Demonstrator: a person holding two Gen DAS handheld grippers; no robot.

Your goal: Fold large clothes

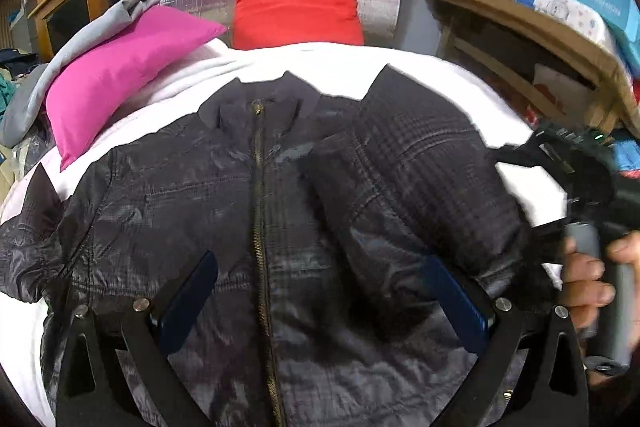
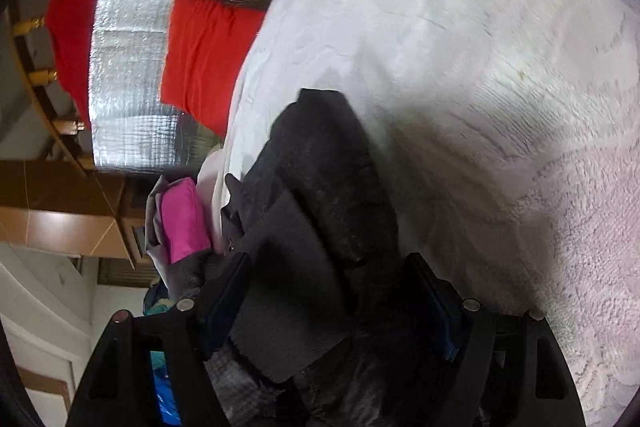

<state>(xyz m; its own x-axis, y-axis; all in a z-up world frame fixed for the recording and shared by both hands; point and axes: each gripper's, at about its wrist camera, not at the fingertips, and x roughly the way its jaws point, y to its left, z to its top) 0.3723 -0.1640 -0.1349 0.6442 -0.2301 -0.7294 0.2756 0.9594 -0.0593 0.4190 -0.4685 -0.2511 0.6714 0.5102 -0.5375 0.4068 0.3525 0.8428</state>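
Flat on white blanket (image 1: pixel 360 63), zipped dark jacket (image 1: pixel 224 195)

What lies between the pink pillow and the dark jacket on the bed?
Only bare white blanket between pink pillow and dark jacket, seen in the left wrist view.

The left wrist camera looked steeply down over the jacket (image 1: pixel 280 211) toward the red pillow (image 1: pixel 296 3) — close above the bed (image 1: pixel 320 61). The right one, rolled sideways, sat nearer the fabric; both shared jacket, bed, red pillow and pink pillow (image 2: pixel 184 223).
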